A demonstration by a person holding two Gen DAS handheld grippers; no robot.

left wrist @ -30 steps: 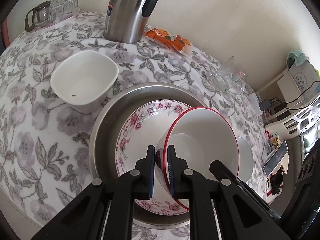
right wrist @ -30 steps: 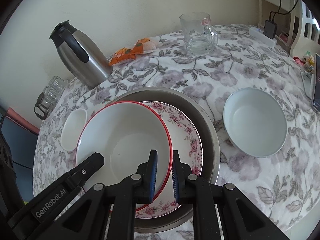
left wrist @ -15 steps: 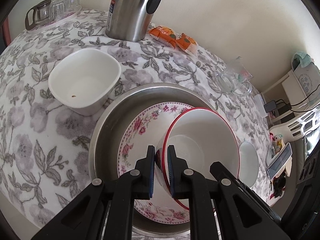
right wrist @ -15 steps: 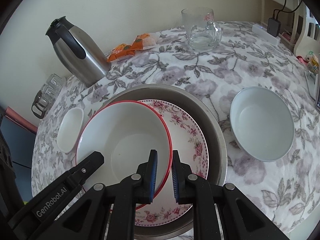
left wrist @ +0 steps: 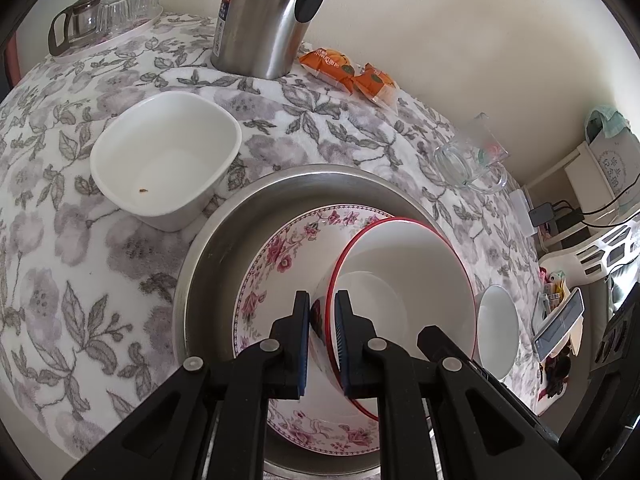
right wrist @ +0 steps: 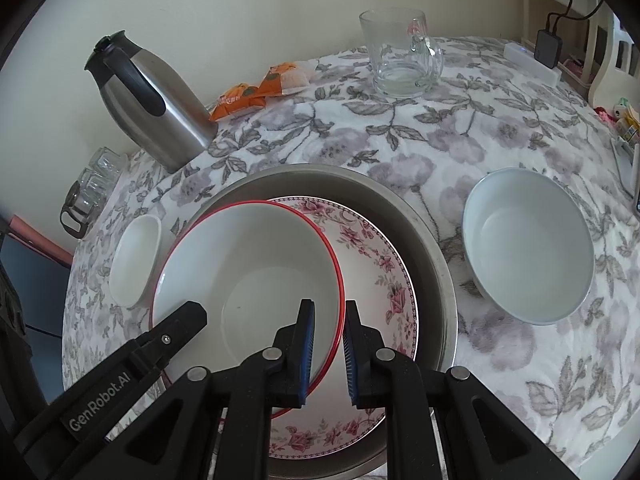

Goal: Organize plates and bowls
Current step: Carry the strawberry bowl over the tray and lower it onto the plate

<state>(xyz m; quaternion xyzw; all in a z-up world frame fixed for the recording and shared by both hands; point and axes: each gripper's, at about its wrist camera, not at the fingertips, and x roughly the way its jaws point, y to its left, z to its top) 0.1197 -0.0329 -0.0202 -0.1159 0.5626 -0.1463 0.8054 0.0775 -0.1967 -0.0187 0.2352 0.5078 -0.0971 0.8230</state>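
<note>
Both grippers hold a white bowl with a red rim (left wrist: 400, 280) (right wrist: 248, 268) by opposite sides. My left gripper (left wrist: 322, 300) is shut on its left rim, and my right gripper (right wrist: 330, 308) is shut on its right rim. The bowl hangs tilted over a pink floral plate (left wrist: 280, 256) (right wrist: 376, 256) that lies in a wide steel basin (left wrist: 224, 232) (right wrist: 424, 240). A square white bowl (left wrist: 164, 160) (right wrist: 134, 260) stands left of the basin. A round white bowl (right wrist: 528, 240) (left wrist: 496, 328) stands to its right.
A steel thermos jug (right wrist: 148, 96) stands behind the basin on the floral tablecloth, with orange snack packets (right wrist: 256, 88) and a glass mug (right wrist: 400, 56) along the wall. A tray of small glasses (left wrist: 108, 12) is at the far left. The table edge lies just right of the round bowl.
The views have drifted only slightly. Both grippers keep the same hold on the red-rimmed bowl over the plate.
</note>
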